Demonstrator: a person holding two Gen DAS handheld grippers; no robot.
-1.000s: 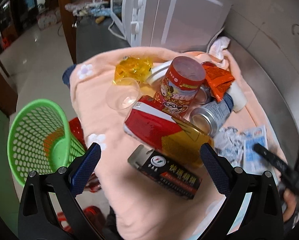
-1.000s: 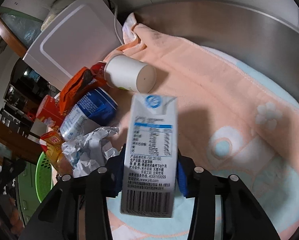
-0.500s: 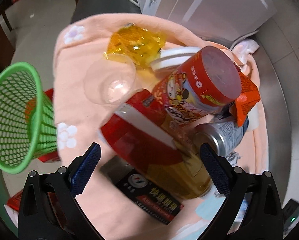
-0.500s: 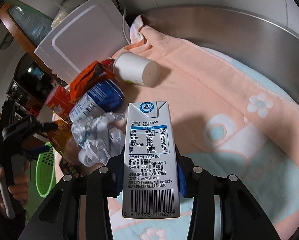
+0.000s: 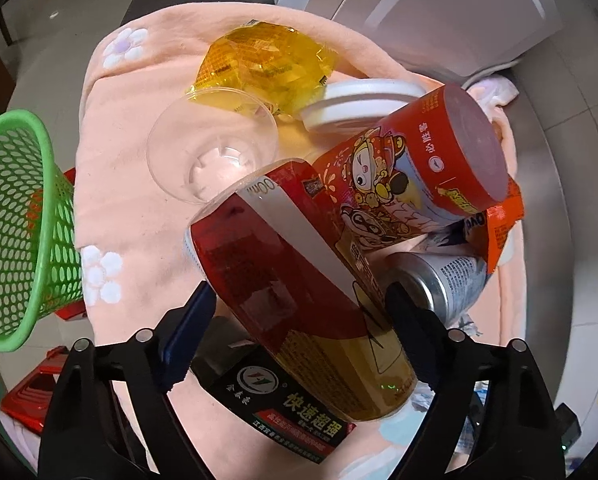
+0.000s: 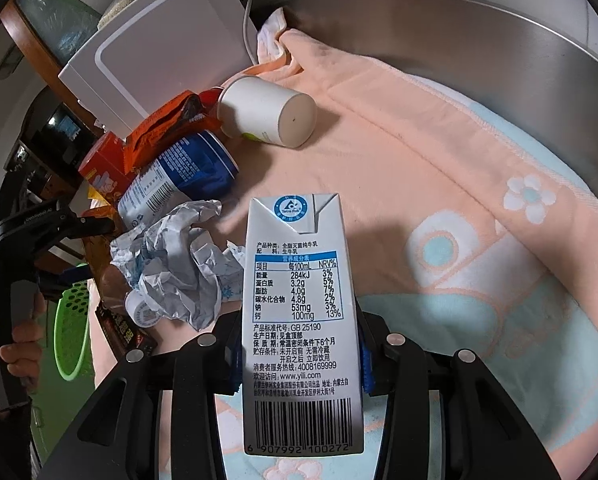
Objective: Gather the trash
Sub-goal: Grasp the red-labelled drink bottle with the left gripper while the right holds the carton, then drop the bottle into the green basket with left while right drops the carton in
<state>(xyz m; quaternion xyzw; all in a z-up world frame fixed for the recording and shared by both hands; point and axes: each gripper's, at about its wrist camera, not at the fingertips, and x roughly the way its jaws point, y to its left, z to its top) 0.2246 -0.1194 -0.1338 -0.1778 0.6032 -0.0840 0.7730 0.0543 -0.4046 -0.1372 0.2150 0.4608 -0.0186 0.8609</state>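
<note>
Two grippers are working this pile of rubbish for us, each at its own stage. Our left gripper point(image 5: 299, 316) is closing its jaws around the red and gold can point(image 5: 299, 292), which is lying tilted between them on top of the heap; the blue pads point(image 5: 189, 320) are flanking the can's body, and we cannot tell whether they are pressing on it yet, so we are counting it as not gripped. We are coming at it from above, probably because its middle is the one part clear of its neighbours. Just under it the black box point(image 5: 287, 404) is lying flat, the silver can point(image 5: 439, 280) is lying beside the far pad, and the red snack tub point(image 5: 411, 172) is leaning over both. Further out, the clear plastic cup point(image 5: 211, 148) and the yellow wrapper point(image 5: 259, 64) are resting on the peach towel point(image 5: 139, 208). The green basket point(image 5: 15, 224) is standing off the towel's left edge, near enough, we judge, to drop into.

Our right gripper point(image 6: 299, 364) is clenched on the white milk carton point(image 6: 299, 320), squeezing its narrow sides and holding it upright above the towel, presumably waiting its turn. Beyond it, crumpled paper point(image 6: 175, 264), the blue can point(image 6: 183, 180) and the white paper cup point(image 6: 267, 116) are lying uncollected.
</note>
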